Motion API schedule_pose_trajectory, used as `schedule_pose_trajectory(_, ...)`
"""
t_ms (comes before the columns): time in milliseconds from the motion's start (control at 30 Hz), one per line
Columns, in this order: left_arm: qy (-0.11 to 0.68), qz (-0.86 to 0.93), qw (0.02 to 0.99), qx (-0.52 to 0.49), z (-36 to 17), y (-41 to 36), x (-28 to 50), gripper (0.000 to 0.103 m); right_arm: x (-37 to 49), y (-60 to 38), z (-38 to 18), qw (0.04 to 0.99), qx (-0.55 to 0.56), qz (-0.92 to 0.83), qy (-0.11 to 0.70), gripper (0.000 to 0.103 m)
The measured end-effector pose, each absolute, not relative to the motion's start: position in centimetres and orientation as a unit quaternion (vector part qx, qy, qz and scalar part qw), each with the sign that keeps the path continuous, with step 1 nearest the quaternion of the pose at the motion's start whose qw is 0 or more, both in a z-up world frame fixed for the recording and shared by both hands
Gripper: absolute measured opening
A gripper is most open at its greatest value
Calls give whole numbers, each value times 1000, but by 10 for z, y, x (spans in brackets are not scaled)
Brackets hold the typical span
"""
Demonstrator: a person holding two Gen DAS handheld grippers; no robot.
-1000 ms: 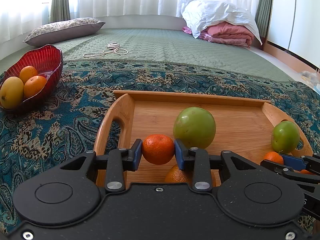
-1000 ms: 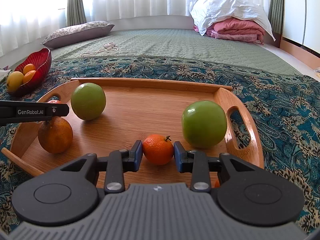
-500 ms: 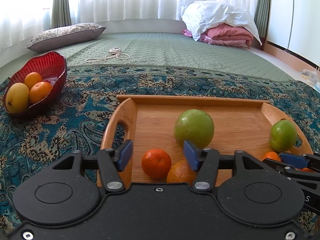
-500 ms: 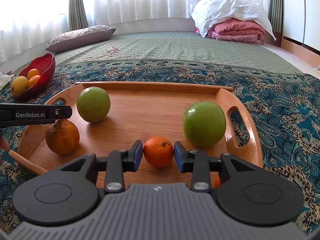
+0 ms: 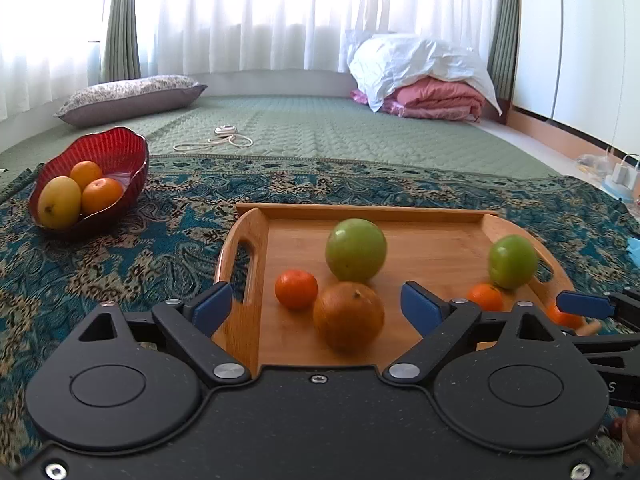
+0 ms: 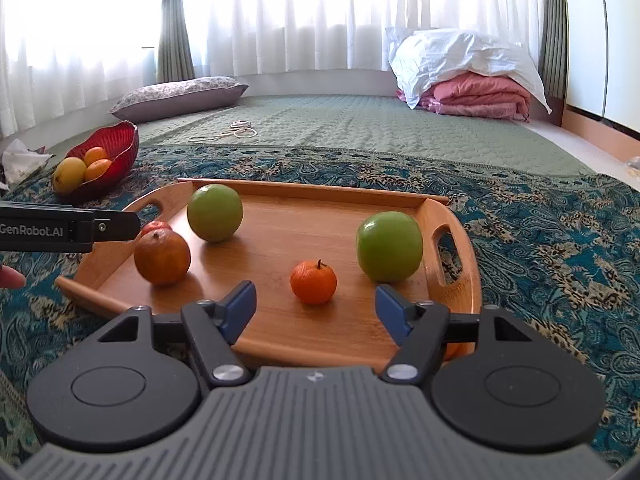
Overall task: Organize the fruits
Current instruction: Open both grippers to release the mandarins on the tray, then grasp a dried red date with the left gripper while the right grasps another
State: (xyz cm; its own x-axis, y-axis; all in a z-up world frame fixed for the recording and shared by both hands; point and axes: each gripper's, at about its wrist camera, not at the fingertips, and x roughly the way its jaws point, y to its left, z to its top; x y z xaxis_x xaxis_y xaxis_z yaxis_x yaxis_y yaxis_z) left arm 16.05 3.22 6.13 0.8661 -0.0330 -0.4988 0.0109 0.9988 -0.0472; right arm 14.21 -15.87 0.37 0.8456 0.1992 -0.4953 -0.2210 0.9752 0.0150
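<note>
A wooden tray (image 5: 432, 248) (image 6: 320, 216) lies on the patterned cloth. On it sit two green apples (image 5: 355, 249) (image 5: 512, 261) (image 6: 215, 212) (image 6: 389, 252), a large dull orange (image 5: 349, 316) (image 6: 162, 257) and small tangerines (image 5: 296, 289) (image 5: 485, 297) (image 6: 313, 282). My left gripper (image 5: 316, 306) is open and empty above the tray's near left end. My right gripper (image 6: 316, 306) is open and empty just short of a tangerine. A red bowl (image 5: 120, 156) (image 6: 116, 142) at the left holds a yellow fruit and two oranges.
The tray rests on a blue paisley cloth (image 5: 120, 264) over a green quilted mat (image 5: 320, 128). A pillow (image 5: 132, 96), a white cord (image 5: 224, 138) and folded pink and white bedding (image 5: 424, 80) lie farther back. The other gripper's arm (image 6: 68, 230) crosses the right view's left edge.
Both grippers opened and let go of their tangerines, which now rest on the tray. Both grippers pulled back and rose a little.
</note>
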Motion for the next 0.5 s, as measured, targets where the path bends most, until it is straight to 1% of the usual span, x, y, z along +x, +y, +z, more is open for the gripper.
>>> schedule_pose_trajectory(33, 256, -12, 966, -22, 60, 30, 153, 95, 137, -159, 4, 961, -26, 111, 253, 82)
schedule_pose_trajectory(133, 257, -18, 966, -21, 55, 23, 131, 96, 122, -160, 2, 962, -42, 113, 246, 85)
schedule_pose_trajectory(233, 261, -20, 965, -19, 46, 14, 111, 100, 108, -161, -1, 962, -58, 113, 242, 86)
schedule_pose_trajectory(500, 265, -39, 963, 1, 17, -7, 66, 103, 68, -161, -19, 964, -82, 103, 233, 90)
